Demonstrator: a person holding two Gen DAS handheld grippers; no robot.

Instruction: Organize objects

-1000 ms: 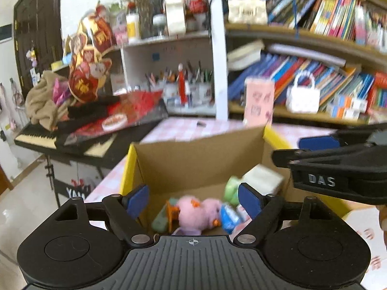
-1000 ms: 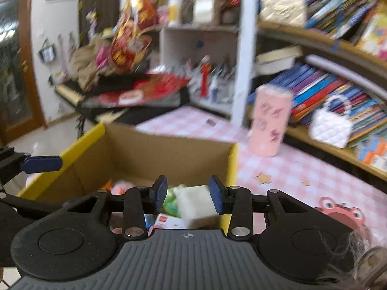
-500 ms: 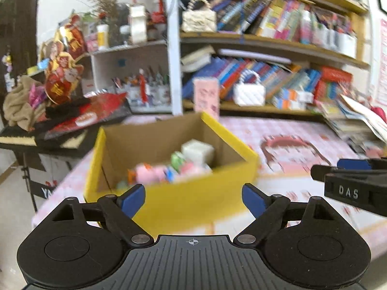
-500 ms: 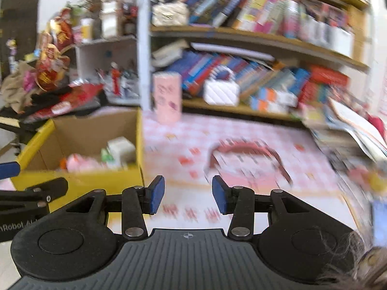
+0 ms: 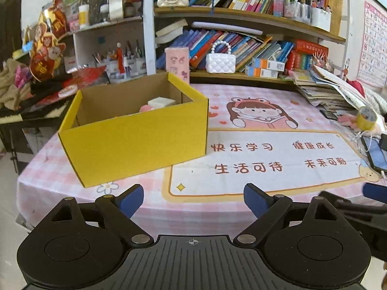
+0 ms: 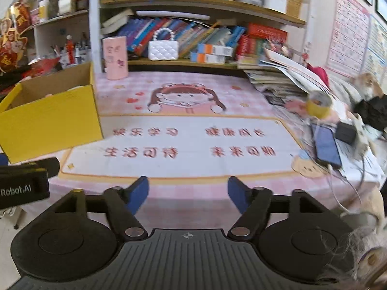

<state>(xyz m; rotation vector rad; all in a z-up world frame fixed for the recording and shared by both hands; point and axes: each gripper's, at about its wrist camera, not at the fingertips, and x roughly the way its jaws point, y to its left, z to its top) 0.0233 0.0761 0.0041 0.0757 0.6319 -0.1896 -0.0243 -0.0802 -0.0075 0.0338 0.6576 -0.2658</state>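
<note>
Your left gripper (image 5: 193, 199) and right gripper (image 6: 188, 192) both gaped empty, jaws just widening, over the mat (image 5: 266, 157) beside the yellow box (image 5: 135, 142).

Ahead of the gripper, the table (image 5: 48, 176) carries a printed mat (image 5: 266, 159), a yellow box (image 5: 135, 142) left, and a phone (image 5: 373, 152) right.

The contents of the yellow box (image 5: 135, 142) are mostly hidden behind its front wall; only a white block (image 5: 161, 102) and a pink scrap are seen above the rim. In the right wrist view the box (image 6: 50, 118) is cut off at the left edge, and the clutter at right, a phone (image 6: 326, 146) included, is blurred. The right gripper (image 5: 358, 205) is cut by the lower right edge.
</note>
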